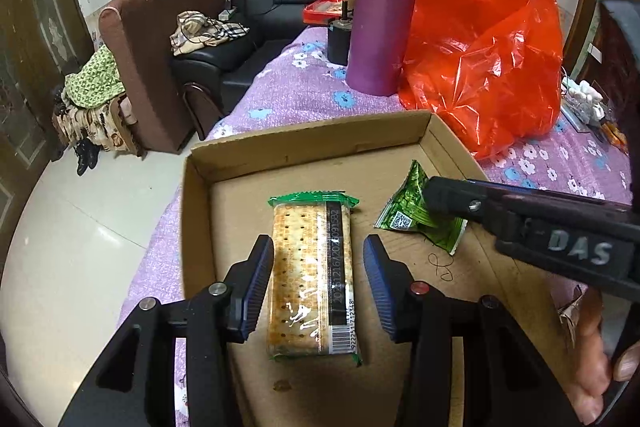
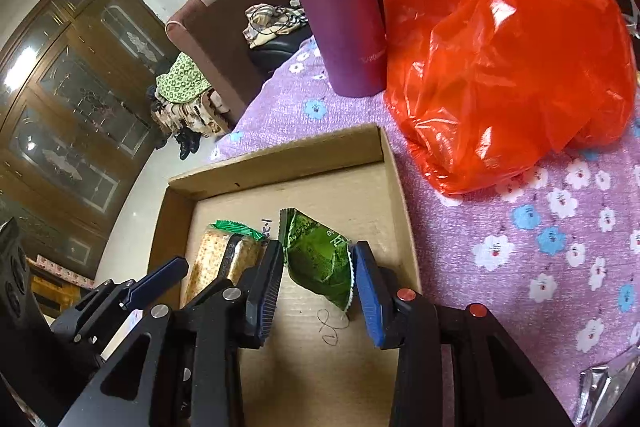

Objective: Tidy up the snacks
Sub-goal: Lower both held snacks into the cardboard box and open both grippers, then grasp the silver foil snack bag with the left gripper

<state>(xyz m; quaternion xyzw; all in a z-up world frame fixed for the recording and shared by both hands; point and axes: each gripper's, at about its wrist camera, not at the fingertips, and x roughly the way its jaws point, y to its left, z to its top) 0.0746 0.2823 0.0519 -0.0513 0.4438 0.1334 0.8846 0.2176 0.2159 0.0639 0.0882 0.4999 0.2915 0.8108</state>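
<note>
Cracker pack (image 1: 314, 279) dead centre between parted fingers of left hand-held gripper (image 1: 319, 283), long axis along them; right hand-held gripper (image 2: 316, 267) spread around green packet (image 2: 320, 259), lower middle.

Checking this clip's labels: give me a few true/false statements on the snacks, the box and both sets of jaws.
1. The cracker pack lies inside the cardboard box. True.
2. The left gripper is clamped shut on the crackers. False: its jaws stand open on either side.
3. The right gripper brackets the green snack packet. True.
4. The purple bottle lies on its side. False: it stands upright.
5. The red plastic bag sits in the box. False: it rests on the floral tablecloth.
</note>
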